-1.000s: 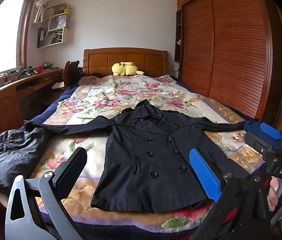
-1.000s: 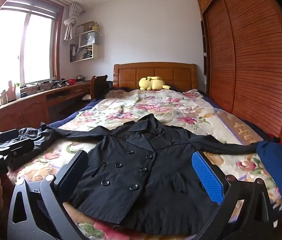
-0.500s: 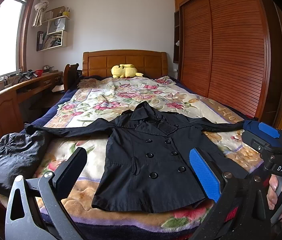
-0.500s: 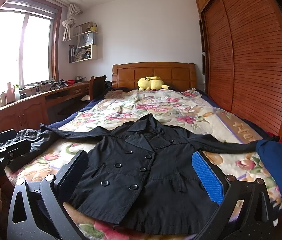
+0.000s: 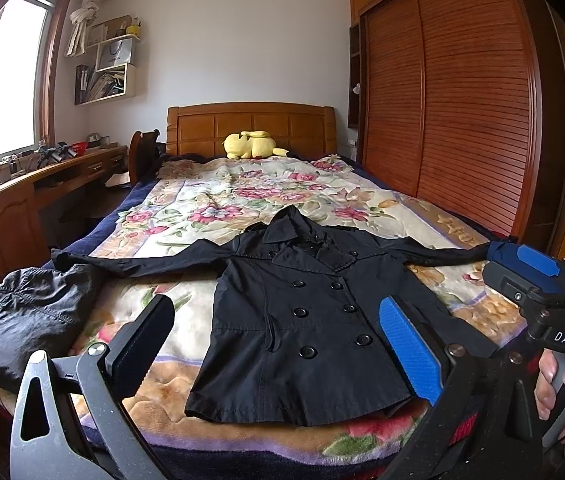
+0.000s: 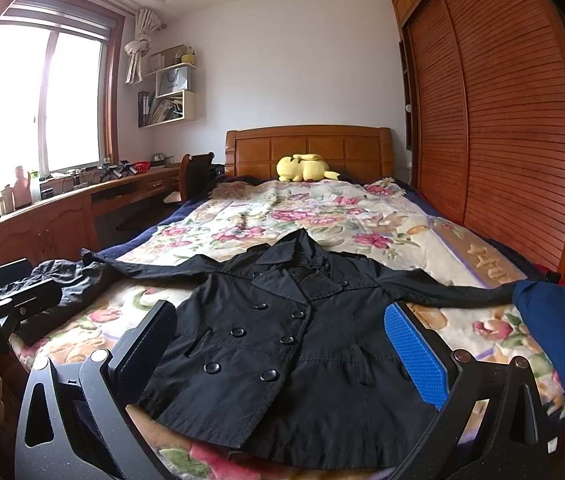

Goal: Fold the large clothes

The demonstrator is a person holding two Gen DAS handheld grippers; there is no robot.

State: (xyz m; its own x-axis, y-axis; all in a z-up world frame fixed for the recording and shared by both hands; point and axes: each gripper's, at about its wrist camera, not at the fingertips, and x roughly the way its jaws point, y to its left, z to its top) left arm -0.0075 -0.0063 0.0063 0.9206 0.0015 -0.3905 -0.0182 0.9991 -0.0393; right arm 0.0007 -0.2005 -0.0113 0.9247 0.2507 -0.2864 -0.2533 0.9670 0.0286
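Bedroom with a floral bedspread (image 5: 210, 200), slatted wardrobe doors (image 5: 462, 112) and a window-side desk (image 6: 62, 216). A black coat (image 5: 306, 320) lies flat near the bed's foot, sleeves spread. The left gripper (image 5: 278, 340) and right gripper (image 6: 282, 344) hover above it, jaws wide apart, empty.

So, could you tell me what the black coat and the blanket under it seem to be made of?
The black coat looks like a thin woven fabric, perhaps cotton or a blend, matte with fine creases and stitched seams. The floral blanket looks like soft plush fleece: its surface is fuzzy, slightly sheened and thick at the near edge.
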